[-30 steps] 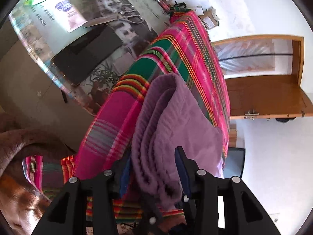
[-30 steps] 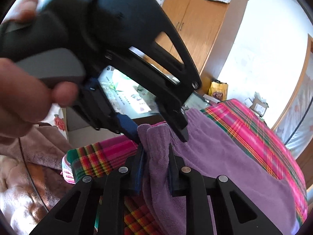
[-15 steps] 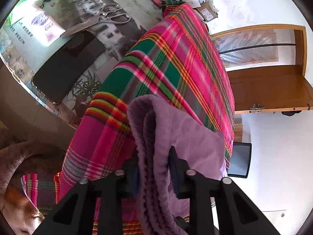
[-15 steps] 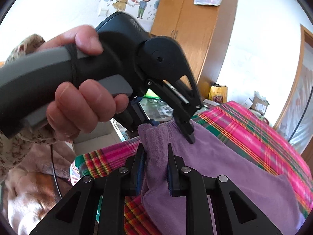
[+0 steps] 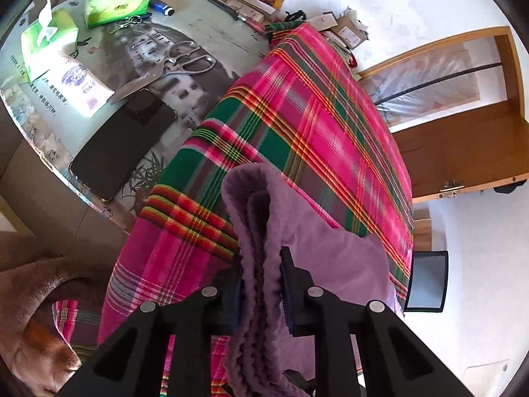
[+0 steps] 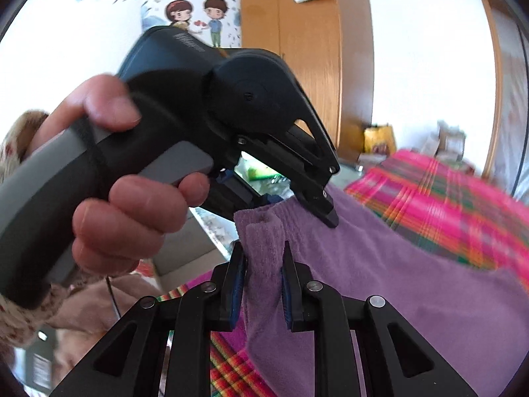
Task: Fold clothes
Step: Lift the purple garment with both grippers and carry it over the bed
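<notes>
Between the fingers of our left tool [image 5: 261, 284], low in the middle of the left wrist frame, we see a bunched edge of the purple fleece garment [image 5: 317, 258], pinched in several layers with the fingers closed tight on it. From the grip the cloth spreads to the lower right of the frame and lies over the pink and green plaid sheet [image 5: 297, 125], which runs up toward the upper right. To the upper left sits the glass-topped counter [image 5: 205, 43], bearing scissors [image 5: 175, 63], a phone [image 5: 122, 145] and green tissue packs [image 5: 115, 3]. The garment hangs forward and rightward from this tool, so the fold line would run that way.

Low in the middle of the right wrist frame, our right tool [image 6: 264, 284] is likewise closed on a second bunch of the same purple fleece garment [image 6: 413, 291]. Just above it, touching the same edge, is the left tool [image 6: 297, 198], gripped by the left hand [image 6: 125, 185] at the left of the frame. We judge the two tools hold neighbouring points of one edge, close together, with the body of the cloth stretching to the lower right over the plaid sheet [image 6: 446, 192]. Whether this edge is being lifted or laid over we cannot tell.
</notes>
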Action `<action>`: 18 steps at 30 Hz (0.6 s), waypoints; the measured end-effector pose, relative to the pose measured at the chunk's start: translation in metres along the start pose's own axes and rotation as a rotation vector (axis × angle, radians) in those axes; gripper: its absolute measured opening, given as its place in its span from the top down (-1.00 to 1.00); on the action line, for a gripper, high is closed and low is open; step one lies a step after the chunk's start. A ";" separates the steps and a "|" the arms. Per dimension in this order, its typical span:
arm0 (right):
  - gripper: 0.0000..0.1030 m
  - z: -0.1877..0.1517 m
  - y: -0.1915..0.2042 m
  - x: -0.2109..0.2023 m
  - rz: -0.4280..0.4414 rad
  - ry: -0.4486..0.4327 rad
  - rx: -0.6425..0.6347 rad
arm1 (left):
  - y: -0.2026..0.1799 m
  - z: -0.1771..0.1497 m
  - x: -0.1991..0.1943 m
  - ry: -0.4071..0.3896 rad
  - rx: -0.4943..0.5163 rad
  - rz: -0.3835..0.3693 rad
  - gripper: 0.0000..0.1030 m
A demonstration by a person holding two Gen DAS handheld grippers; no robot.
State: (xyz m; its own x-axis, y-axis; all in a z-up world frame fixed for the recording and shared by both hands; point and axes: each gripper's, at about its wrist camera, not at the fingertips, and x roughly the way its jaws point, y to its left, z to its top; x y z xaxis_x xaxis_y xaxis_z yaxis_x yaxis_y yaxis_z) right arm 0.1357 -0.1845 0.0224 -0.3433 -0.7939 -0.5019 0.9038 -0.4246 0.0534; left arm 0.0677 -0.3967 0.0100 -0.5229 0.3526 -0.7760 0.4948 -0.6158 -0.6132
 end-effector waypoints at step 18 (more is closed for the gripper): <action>0.62 -0.005 -0.054 -0.107 -0.077 -0.176 0.146 | -0.132 -0.043 0.015 0.016 0.217 -0.026 0.63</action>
State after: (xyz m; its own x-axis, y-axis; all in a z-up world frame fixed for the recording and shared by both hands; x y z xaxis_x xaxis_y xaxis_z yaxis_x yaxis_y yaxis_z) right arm 0.1250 -0.0744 0.0686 -0.4604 -0.8151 -0.3515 0.8313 -0.5348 0.1512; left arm 0.0238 -0.2798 0.0730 -0.5219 0.3802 -0.7636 0.3195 -0.7429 -0.5882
